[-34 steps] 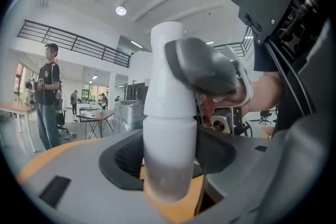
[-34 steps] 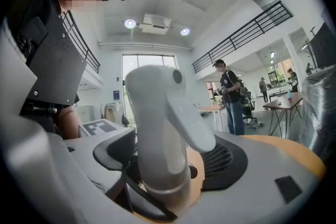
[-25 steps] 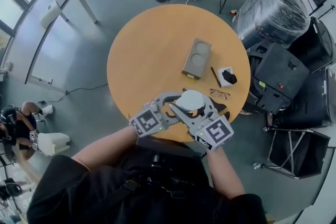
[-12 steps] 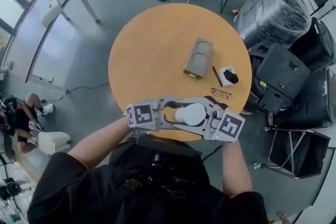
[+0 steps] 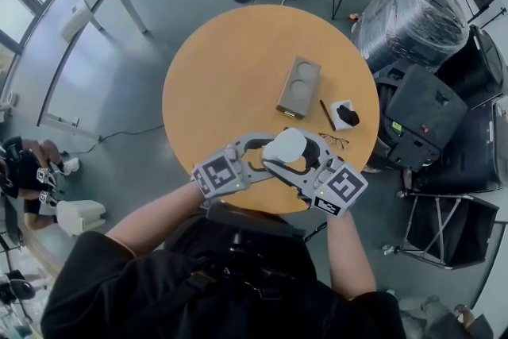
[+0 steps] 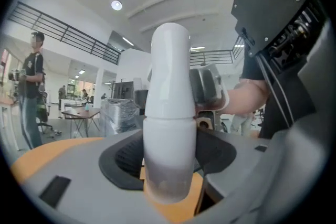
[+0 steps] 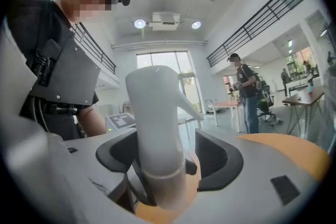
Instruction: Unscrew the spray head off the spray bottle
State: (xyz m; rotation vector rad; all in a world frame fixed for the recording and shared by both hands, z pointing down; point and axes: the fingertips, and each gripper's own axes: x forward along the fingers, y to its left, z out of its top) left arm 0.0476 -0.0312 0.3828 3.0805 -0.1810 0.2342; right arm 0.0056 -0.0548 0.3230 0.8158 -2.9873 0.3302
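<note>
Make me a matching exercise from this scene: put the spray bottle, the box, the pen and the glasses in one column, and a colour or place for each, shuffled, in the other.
Column one
1. spray bottle
2. box
3. pen
4. glasses

Column two
A. dark and thin, lying between the box and a small white block
B. white, up above the near edge of the table
C. grey-brown, with two round hollows on top
D. thin-rimmed, lying nearer the person than the pen

Pairs: 1-B, 2-C, 3-A, 4-D
</note>
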